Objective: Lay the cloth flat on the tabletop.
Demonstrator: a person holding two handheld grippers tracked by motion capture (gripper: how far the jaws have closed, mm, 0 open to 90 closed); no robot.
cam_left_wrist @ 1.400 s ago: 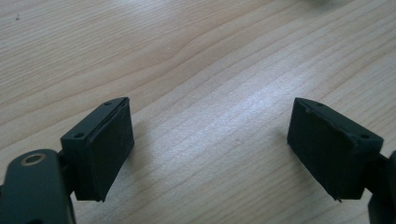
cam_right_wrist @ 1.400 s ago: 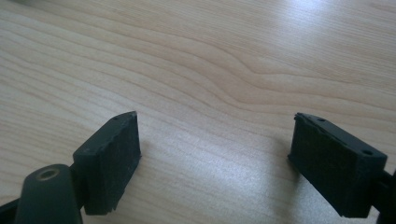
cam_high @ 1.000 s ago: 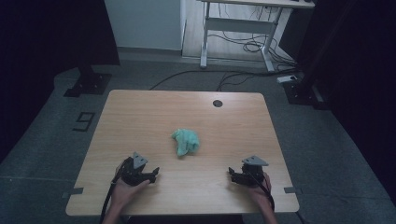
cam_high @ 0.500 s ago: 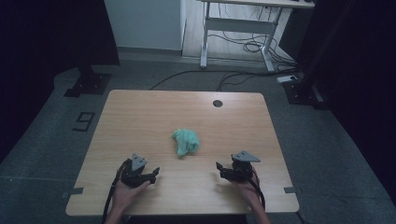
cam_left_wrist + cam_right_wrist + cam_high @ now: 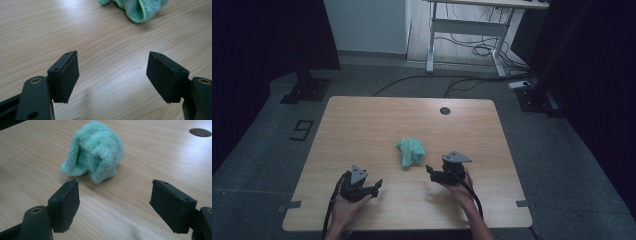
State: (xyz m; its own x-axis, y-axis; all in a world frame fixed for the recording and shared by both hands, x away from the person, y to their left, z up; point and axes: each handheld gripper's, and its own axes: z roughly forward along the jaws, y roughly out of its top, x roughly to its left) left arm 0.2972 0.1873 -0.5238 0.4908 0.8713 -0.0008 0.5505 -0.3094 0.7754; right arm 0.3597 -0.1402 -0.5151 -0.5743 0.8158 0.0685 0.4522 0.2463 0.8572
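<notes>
Near the middle of the surface (image 5: pixel 362 125) we see the crumpled green towel (image 5: pixel 411 151); our right gripper (image 5: pixel 432 172) gapes empty just beside it, and the left gripper (image 5: pixel 374 187) is spread wide too.

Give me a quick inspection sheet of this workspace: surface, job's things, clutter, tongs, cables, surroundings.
Surface: wooden table, round hole near far edge.
Job's things: crumpled green cloth mid-table, untouched.
Clutter: nothing seen.
Tongs: left tongs open, empty, near front edge; right tongs open, empty, just short of the cloth.
Cables: one trails from each tool; black cables on floor behind.
Surroundings: grey floor, white desk frame, dark stand bases.
</notes>
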